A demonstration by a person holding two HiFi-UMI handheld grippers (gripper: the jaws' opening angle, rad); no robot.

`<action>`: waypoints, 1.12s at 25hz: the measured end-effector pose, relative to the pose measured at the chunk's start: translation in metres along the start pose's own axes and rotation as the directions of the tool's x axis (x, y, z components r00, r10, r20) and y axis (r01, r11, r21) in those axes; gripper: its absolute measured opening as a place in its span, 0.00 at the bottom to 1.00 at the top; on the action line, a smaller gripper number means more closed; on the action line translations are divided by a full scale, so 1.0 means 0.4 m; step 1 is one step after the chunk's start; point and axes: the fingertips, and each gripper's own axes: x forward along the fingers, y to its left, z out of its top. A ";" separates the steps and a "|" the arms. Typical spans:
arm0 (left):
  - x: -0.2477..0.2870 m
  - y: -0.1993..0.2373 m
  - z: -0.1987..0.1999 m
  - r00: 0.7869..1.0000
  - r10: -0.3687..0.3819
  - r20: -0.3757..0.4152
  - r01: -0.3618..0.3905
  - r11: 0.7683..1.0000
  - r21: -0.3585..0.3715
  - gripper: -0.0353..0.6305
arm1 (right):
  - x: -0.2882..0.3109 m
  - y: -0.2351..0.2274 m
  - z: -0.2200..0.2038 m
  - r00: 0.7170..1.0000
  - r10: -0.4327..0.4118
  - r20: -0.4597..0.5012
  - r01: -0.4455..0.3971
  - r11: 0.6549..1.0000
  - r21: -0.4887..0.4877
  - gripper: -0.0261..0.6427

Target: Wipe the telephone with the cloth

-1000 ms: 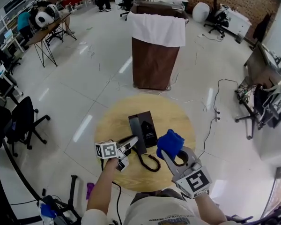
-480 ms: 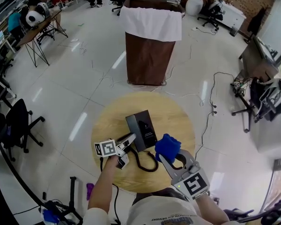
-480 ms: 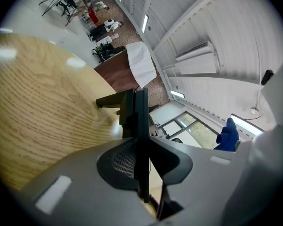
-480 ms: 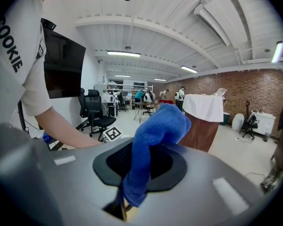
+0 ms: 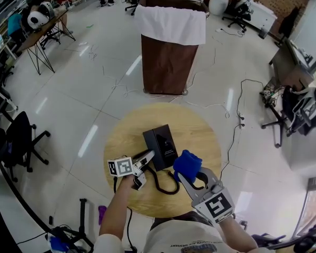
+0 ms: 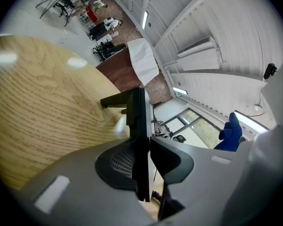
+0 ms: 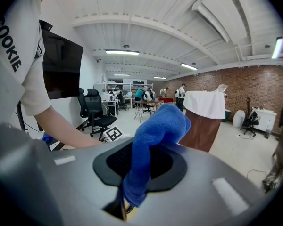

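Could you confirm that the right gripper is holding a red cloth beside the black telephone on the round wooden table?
The cloth is blue, not red, as the right gripper view shows. Otherwise yes: the right gripper holds it beside the black telephone on the round wooden table.

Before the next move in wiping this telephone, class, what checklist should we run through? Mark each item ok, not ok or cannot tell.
1. Grip on the blue cloth: ok. The right gripper is shut on it, with a bunch sticking past its tips.
2. The telephone steadied: cannot tell. Its black edge stands between the jaws of the left gripper, which have just been opening; pad pressure is unclear.
3. Cloth on the telephone's top face: not ok. It is off the near right corner.
4. The coiled cord off the top face: ok. It lies on the table, nearer the person.
5. Telephone away from the table rim: ok.
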 end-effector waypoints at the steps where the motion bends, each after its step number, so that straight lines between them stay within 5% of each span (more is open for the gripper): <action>1: 0.000 0.001 0.001 1.000 0.006 0.002 -0.006 1.000 0.008 0.17 | 0.004 0.001 -0.002 1.000 0.001 -0.004 -0.001 1.000 0.000 0.13; 9: -0.020 0.004 0.008 0.998 0.058 0.026 -0.059 0.997 0.049 0.20 | 0.018 0.010 -0.002 1.000 0.011 -0.005 -0.011 1.000 0.000 0.13; 16: -0.085 -0.029 0.040 0.979 0.129 0.156 -0.146 0.984 0.103 0.19 | 0.013 0.018 0.003 0.999 0.029 0.016 -0.029 1.000 0.000 0.13; 28: -0.149 -0.446 -0.059 0.945 0.095 0.314 -0.218 0.896 0.386 0.07 | -0.106 0.055 -0.007 0.993 0.072 0.092 -0.073 0.997 0.010 0.13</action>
